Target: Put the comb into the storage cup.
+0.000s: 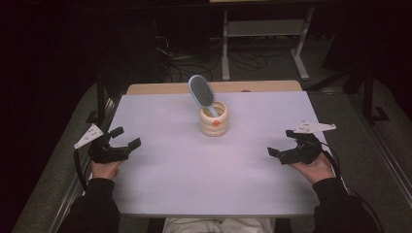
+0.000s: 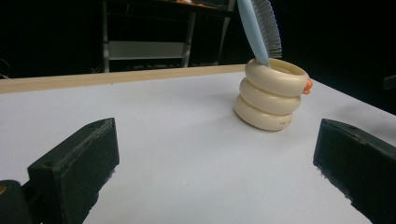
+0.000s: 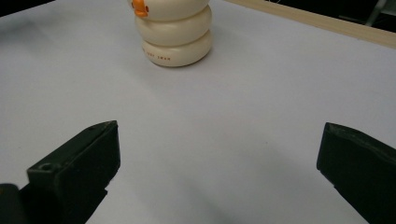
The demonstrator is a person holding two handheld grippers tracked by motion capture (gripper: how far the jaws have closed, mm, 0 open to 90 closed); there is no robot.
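Dark room, cables and a metal frame on the floor past the far edge. White table [image 1: 170, 170] fills the middle of the high view, with a wood strip along its far edge.

Holder [image 1: 214, 118]: cream, three stacked rings, standing upright just above centre of the high view. Small orange knob on its near side. Brush [image 1: 201, 91]: light blue, handle down in the holder, head tilted toward the upper left of the frame.

Left gripper [image 1: 125, 138]: lower left of the high view, held in a hand [image 1: 105, 169], low over the table near its left edge. Jaws wide apart, nothing between them. In the left gripper view the holder [image 2: 272, 94] sits right of centre with the brush [image 2: 260, 28] rising out of the top of the frame; well apart from the jaws.

Right gripper [image 1: 282, 143]: lower right of the high view, hand [image 1: 315, 167] underneath, low over the table near the right edge. Jaws also wide apart, nothing held. In the right gripper view the holder [image 3: 175, 32] is at top centre, cut off by the frame, knob at its upper left; bare table between it and the jaws.

Both grippers well clear of the holder, one on each side.
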